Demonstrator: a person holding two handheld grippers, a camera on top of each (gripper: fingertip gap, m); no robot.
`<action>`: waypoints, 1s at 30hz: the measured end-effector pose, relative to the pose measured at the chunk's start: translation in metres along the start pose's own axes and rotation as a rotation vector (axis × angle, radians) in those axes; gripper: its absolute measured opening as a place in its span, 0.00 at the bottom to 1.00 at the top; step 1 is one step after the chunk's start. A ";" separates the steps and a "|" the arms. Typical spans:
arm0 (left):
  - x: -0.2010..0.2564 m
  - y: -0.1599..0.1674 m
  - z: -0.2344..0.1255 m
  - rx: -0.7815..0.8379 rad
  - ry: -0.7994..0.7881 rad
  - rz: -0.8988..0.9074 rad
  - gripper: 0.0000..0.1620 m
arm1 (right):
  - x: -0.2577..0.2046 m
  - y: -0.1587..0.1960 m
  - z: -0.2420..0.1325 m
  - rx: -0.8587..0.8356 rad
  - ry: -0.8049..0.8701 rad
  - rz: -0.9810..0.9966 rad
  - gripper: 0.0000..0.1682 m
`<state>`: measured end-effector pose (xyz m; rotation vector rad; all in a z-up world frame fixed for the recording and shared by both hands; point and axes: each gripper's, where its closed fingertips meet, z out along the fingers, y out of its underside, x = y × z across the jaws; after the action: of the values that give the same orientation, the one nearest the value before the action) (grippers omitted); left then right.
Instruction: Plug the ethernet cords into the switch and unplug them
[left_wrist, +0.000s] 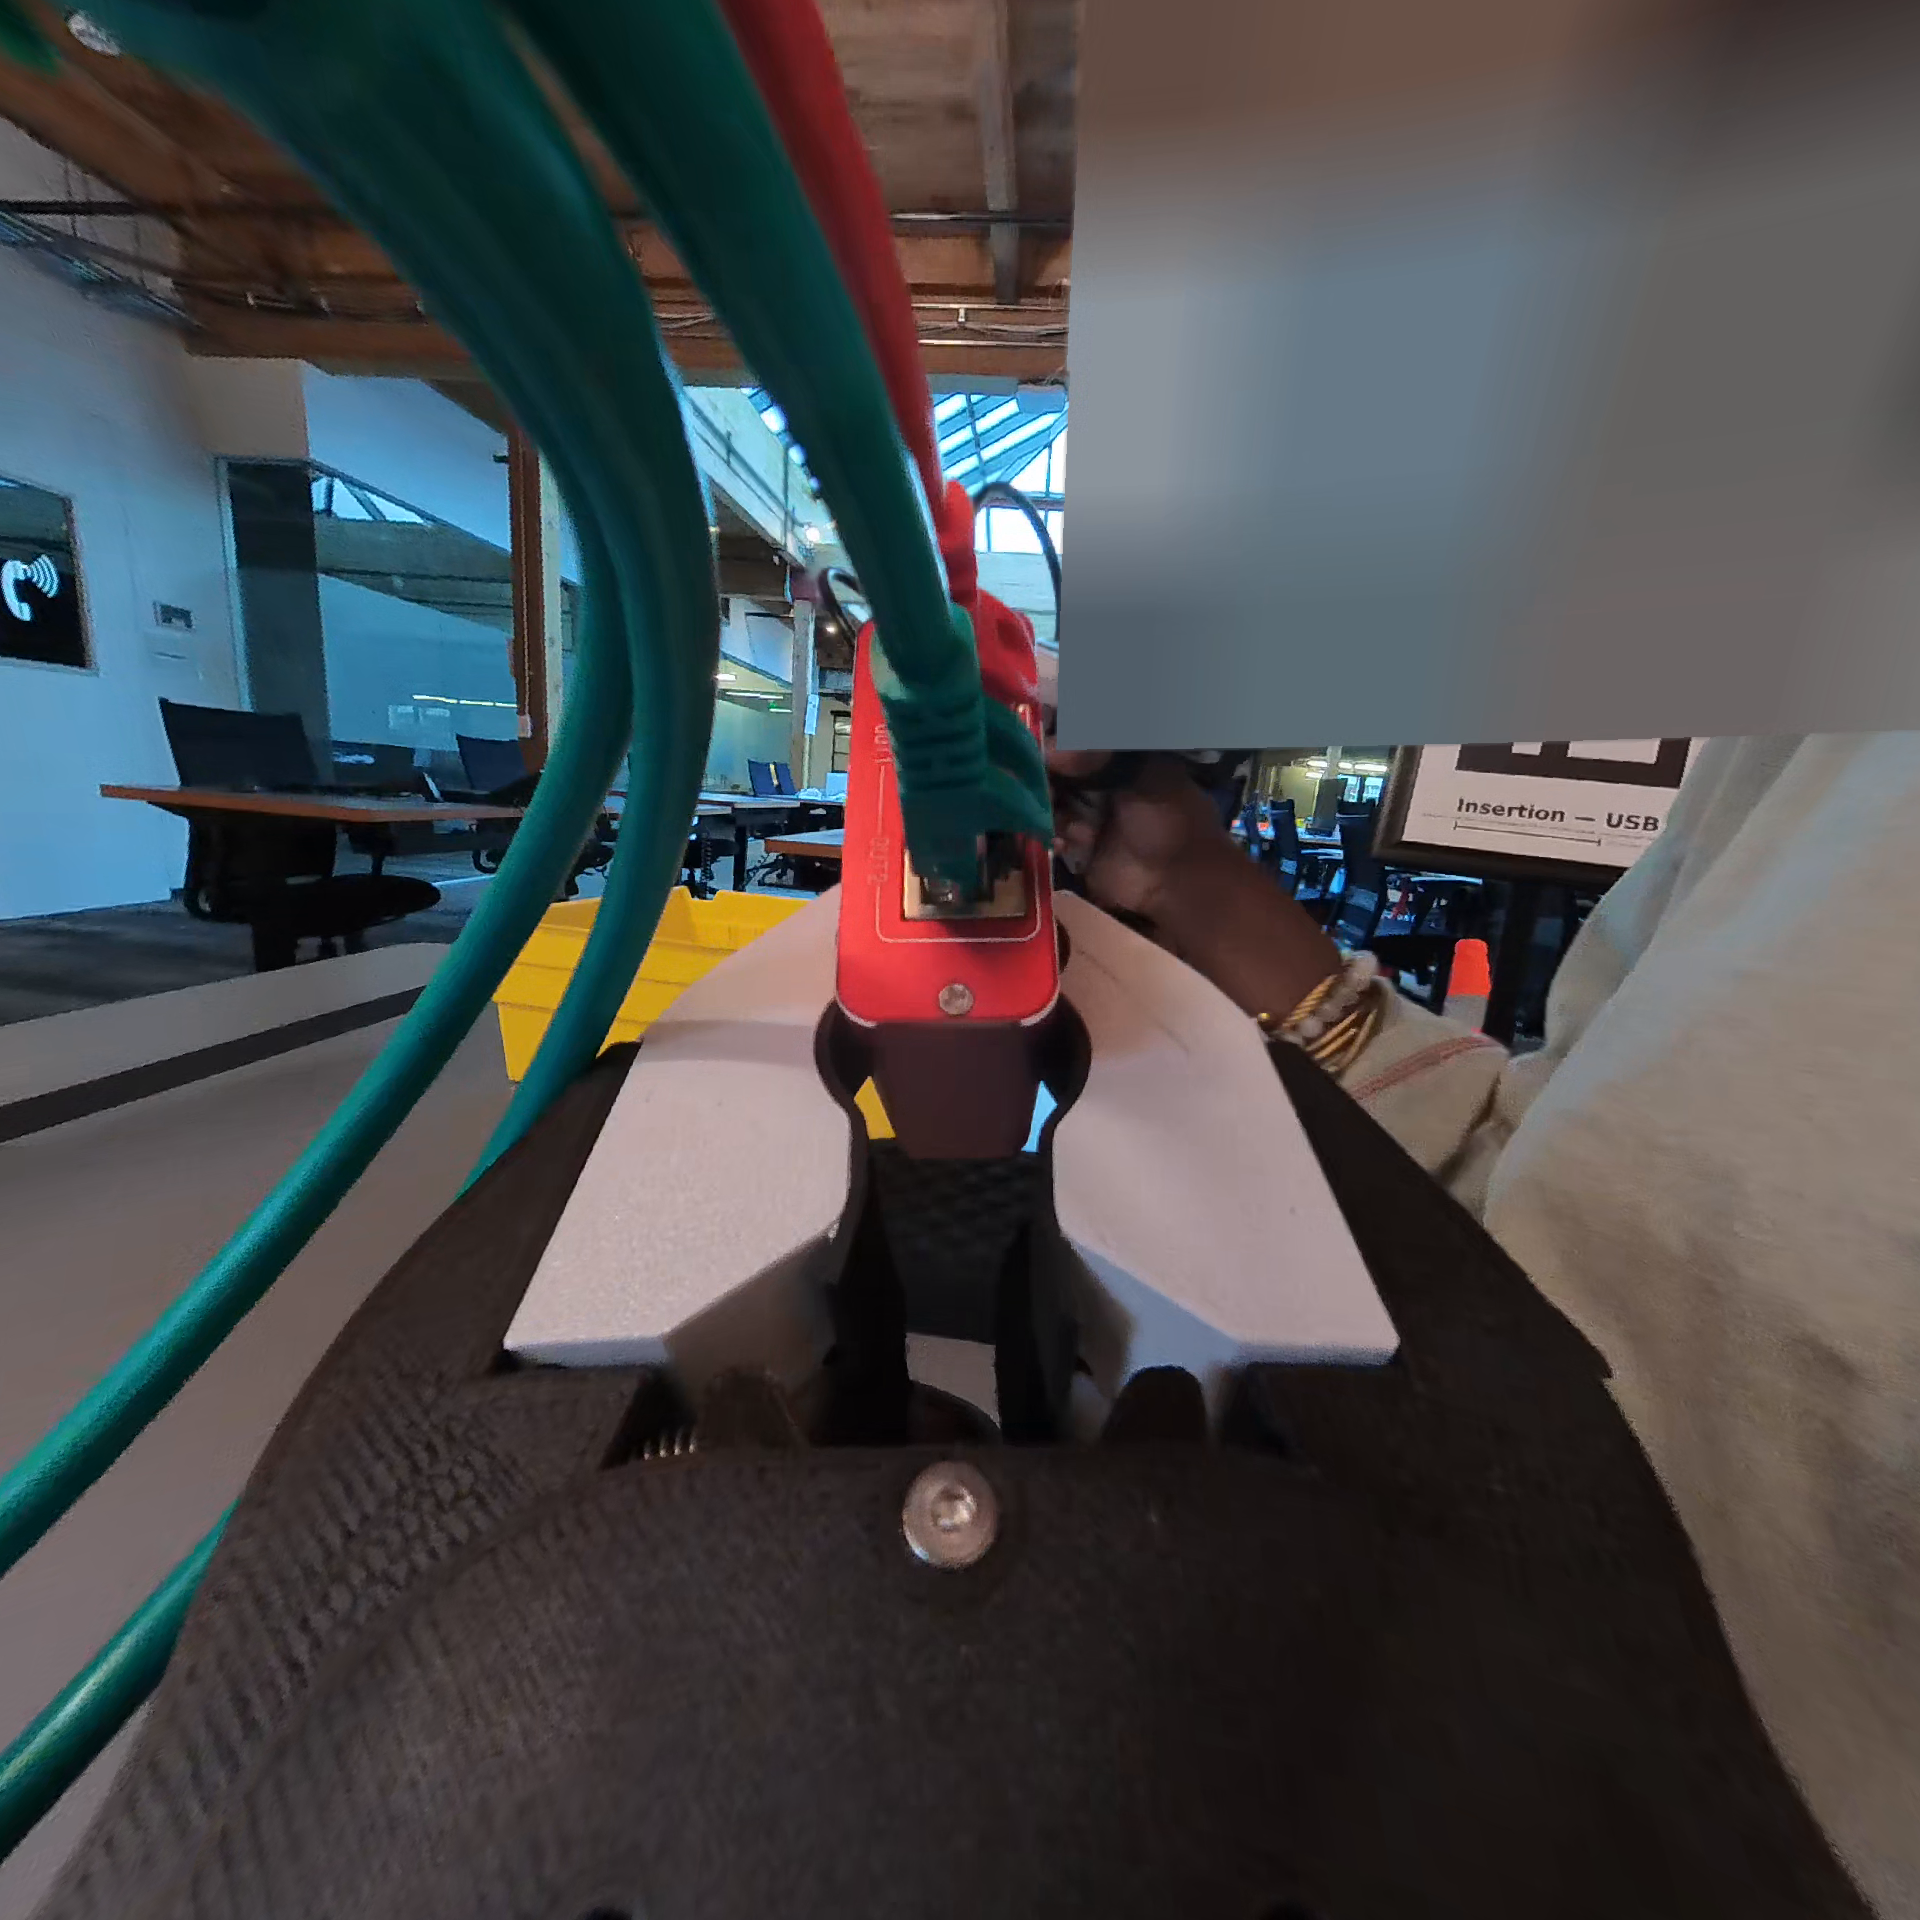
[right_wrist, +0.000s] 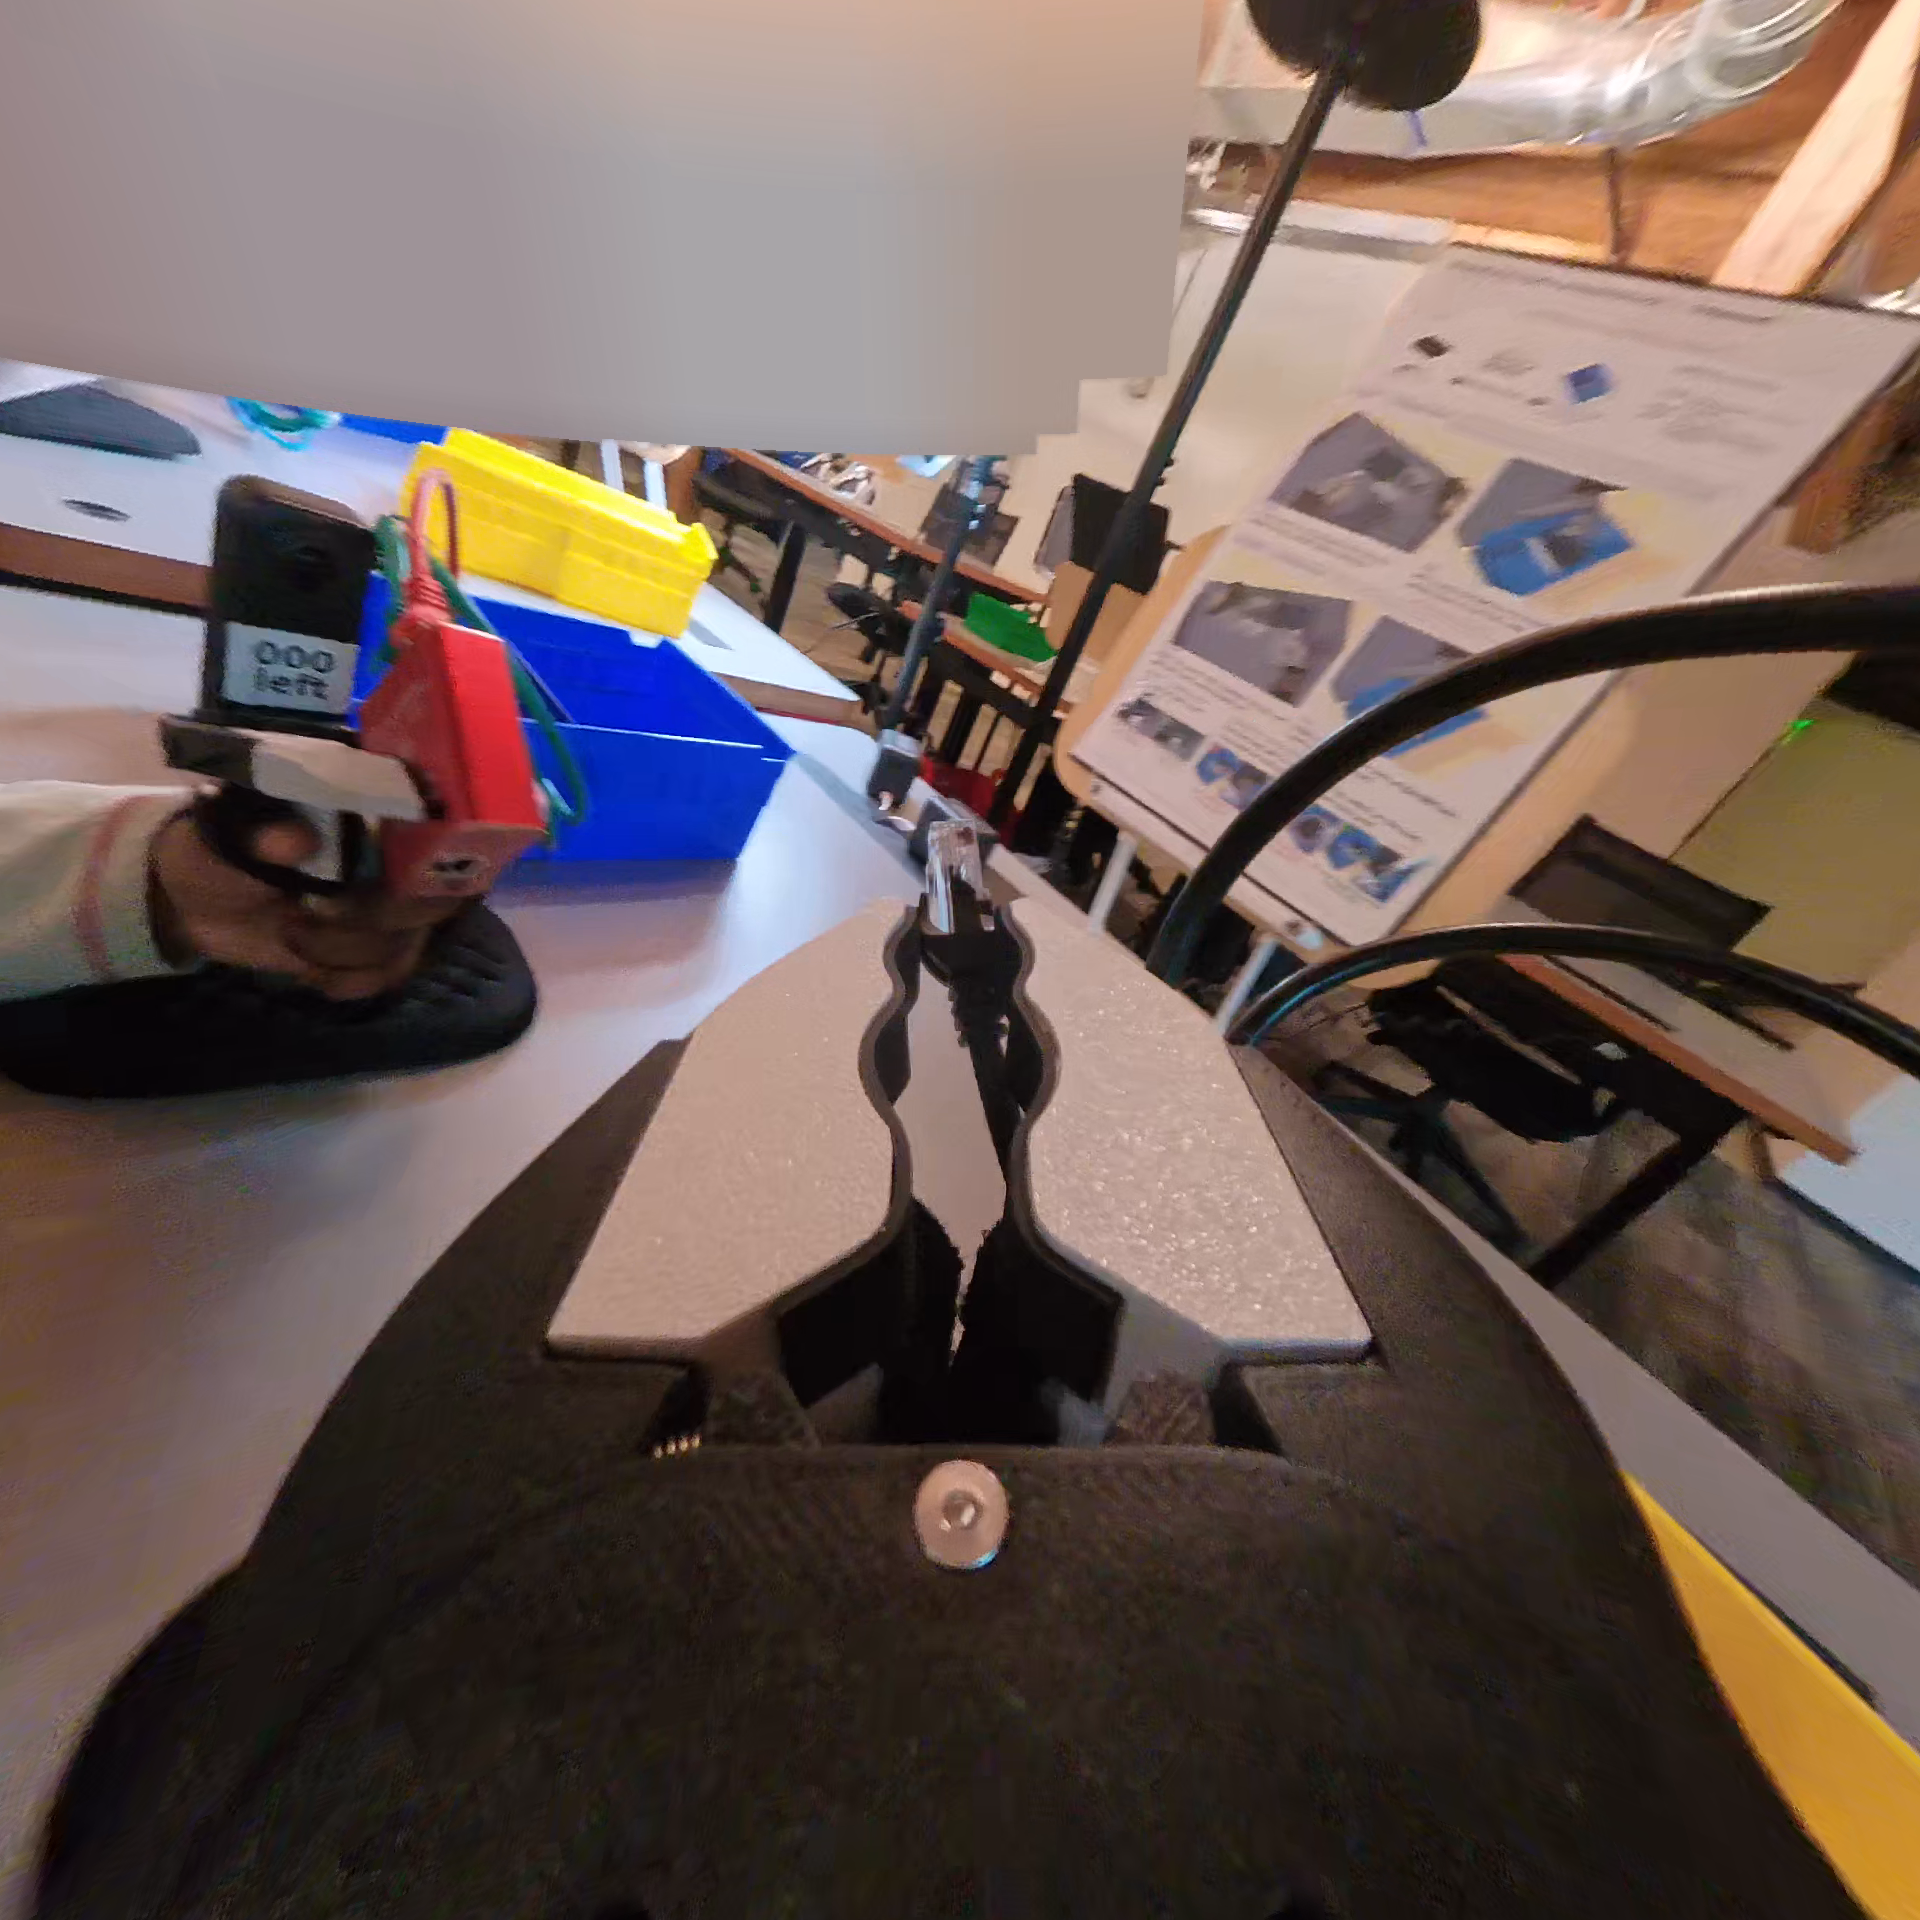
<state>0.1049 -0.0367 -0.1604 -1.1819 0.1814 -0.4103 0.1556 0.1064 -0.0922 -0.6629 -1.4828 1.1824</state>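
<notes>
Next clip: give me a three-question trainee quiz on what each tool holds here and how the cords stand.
1. True or false: the left tool grips the red switch.
2. Which cord colour does the right tool hold: A green, B black, C red?
3. Fill in: a ____ cord's plug sits in the switch port nearest the left tool.

Key: 1 true. 2 B, the black cord, its clear plug free in the air. 3 green.
</notes>
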 end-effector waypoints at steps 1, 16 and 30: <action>-0.001 -0.001 -0.001 0.008 -0.001 -0.007 0.17 | 0.012 0.004 -0.009 0.010 0.019 -0.008 0.08; -0.003 0.006 0.000 -0.031 0.000 -0.037 0.18 | 0.074 0.156 -0.051 -0.231 0.164 0.582 0.08; -0.003 0.007 0.000 -0.037 0.000 -0.046 0.18 | 0.069 0.149 -0.056 -0.290 0.027 0.726 0.43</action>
<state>0.1038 -0.0331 -0.1672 -1.2245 0.1626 -0.4494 0.1624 0.2373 -0.2055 -1.4952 -1.4417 1.4879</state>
